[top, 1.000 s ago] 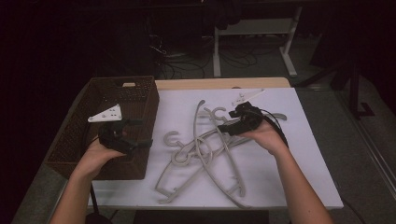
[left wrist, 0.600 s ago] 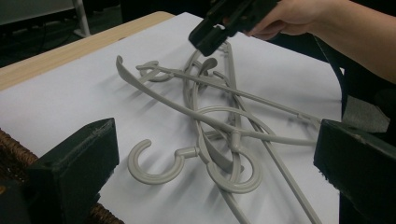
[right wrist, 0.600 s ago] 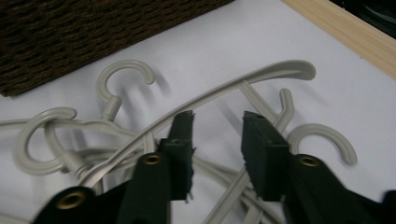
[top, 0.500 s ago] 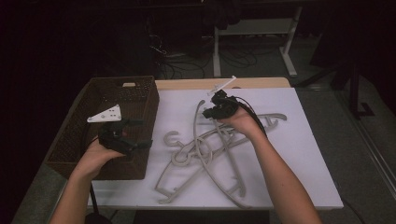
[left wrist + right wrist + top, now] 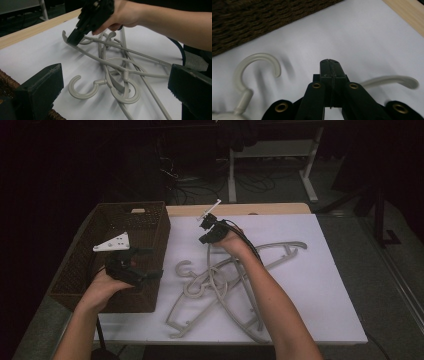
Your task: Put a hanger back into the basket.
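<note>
The right claw (image 5: 206, 239) is down at the far end of the hanger pile (image 5: 225, 285) on the white worktop (image 5: 325, 290), and its jaws have just been closing: in the right gripper view they are pressed flat together, nothing visibly between them, a hanger arm (image 5: 392, 81) just behind. The left claw (image 5: 145, 265) sits over the near corner of the wicker basket (image 5: 130, 215), jaws spread wide and empty, facing the tangled hooks (image 5: 85, 87).
</note>
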The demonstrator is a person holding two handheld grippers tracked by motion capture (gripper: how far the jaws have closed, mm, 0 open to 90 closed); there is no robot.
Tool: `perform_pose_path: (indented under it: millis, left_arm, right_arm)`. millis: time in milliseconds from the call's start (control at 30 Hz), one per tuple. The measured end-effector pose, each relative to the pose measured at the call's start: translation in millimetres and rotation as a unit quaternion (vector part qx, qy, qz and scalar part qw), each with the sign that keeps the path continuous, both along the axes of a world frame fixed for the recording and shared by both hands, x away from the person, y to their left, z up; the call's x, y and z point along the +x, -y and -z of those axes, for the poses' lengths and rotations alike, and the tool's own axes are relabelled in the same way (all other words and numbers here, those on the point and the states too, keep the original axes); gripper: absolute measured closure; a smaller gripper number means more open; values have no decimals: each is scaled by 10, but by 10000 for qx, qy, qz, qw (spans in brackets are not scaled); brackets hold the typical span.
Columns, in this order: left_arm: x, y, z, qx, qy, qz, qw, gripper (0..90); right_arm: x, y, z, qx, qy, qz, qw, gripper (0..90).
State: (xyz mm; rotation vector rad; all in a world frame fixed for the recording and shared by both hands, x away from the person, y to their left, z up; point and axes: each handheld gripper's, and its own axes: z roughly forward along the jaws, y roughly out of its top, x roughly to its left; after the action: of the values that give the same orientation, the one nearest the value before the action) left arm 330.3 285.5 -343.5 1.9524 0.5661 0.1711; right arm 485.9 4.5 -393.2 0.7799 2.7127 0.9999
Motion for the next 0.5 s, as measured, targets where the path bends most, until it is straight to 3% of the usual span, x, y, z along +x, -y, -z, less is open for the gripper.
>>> perform_pose_path:
  millis: [200,500]
  left_arm:
    - [-3,-4,-1,-4,23,1,10000,0]
    - [-8,4,-2,33,40,-17,10000,0]
  right_arm:
    - [123,-119,133,-273,17,131,9995,890]
    - [208,55,145,-562,119,399,9976,891]
